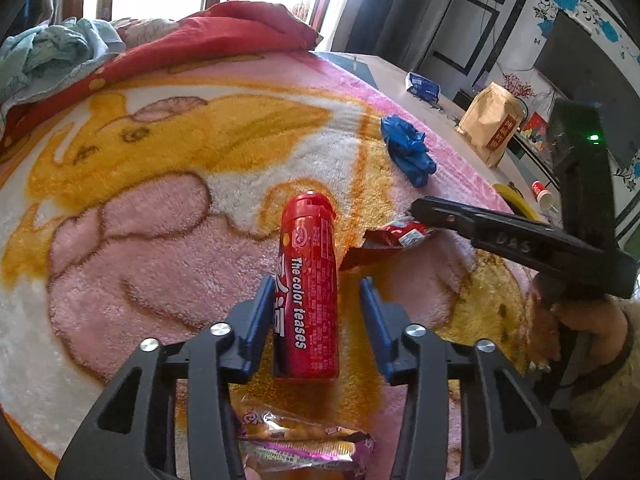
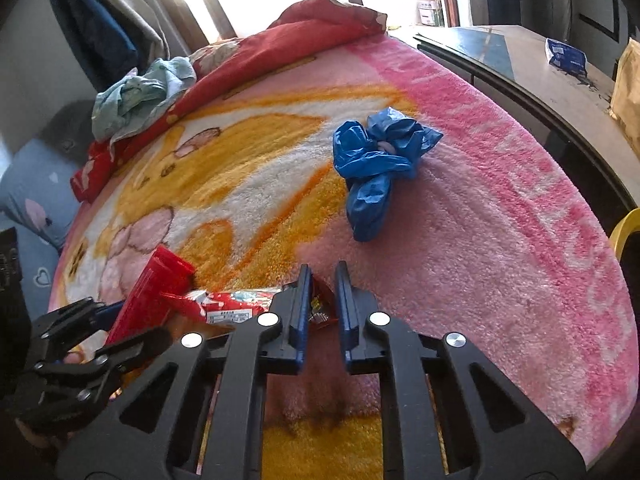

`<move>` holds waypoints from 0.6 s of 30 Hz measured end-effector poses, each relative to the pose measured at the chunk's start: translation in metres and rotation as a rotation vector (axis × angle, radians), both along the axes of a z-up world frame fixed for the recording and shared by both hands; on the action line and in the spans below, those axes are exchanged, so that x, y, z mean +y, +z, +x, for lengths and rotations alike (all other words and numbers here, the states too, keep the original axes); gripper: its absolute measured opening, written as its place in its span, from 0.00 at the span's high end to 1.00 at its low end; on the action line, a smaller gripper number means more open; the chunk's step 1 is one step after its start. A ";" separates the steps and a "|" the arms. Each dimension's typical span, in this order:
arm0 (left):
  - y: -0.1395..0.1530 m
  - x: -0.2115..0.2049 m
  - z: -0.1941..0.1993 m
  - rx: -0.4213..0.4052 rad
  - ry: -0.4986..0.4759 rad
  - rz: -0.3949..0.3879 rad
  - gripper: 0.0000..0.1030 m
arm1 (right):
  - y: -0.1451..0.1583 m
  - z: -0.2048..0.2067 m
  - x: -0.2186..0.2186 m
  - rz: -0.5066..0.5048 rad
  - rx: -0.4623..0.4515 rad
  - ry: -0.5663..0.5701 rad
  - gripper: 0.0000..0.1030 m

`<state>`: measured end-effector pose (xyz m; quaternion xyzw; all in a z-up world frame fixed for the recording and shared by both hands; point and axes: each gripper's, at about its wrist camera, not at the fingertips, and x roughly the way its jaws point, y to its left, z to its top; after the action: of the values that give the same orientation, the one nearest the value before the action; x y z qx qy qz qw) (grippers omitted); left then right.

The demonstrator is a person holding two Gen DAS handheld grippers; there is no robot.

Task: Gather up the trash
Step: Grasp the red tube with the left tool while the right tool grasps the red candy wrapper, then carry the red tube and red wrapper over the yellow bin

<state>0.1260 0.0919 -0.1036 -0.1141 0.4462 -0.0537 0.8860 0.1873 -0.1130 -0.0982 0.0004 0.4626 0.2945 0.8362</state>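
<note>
A red candy tube (image 1: 310, 280) lies on the pink and yellow blanket (image 1: 160, 200), between the fingers of my open left gripper (image 1: 318, 300), which does not touch it. The tube also shows in the right wrist view (image 2: 154, 292). My right gripper (image 2: 324, 284) has its jaws narrowly apart around the end of a red snack wrapper (image 2: 236, 304); from the left wrist view its fingertips (image 1: 424, 206) sit on that wrapper (image 1: 396, 236). A crumpled blue plastic bag (image 2: 376, 164) lies farther up the bed. A purple snack wrapper (image 1: 304, 444) lies under my left gripper.
A red quilt (image 2: 280, 52) and a light green cloth (image 2: 140, 96) are piled at the head of the bed. A side table (image 1: 432, 104) to the right carries a brown paper bag (image 1: 492, 124), a blue packet (image 1: 422, 86) and a paper cup (image 1: 542, 192).
</note>
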 end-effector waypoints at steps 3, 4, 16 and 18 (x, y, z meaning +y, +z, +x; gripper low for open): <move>-0.001 -0.001 0.002 0.000 0.008 0.010 0.73 | 0.005 -0.003 -0.007 -0.008 -0.019 0.002 0.95; -0.001 0.000 0.004 0.001 0.012 0.004 0.73 | 0.007 -0.004 -0.010 -0.009 -0.026 0.001 0.95; 0.030 -0.010 0.000 -0.110 0.016 0.002 0.73 | 0.043 -0.006 -0.052 0.021 -0.100 -0.066 0.95; 0.037 -0.014 0.000 -0.130 0.009 -0.004 0.73 | 0.049 -0.006 -0.059 0.019 -0.123 -0.083 0.95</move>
<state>0.1257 0.0782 -0.0665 -0.1141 0.3871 -0.0579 0.9131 0.1815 -0.1722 -0.0494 0.0093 0.4073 0.2634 0.8744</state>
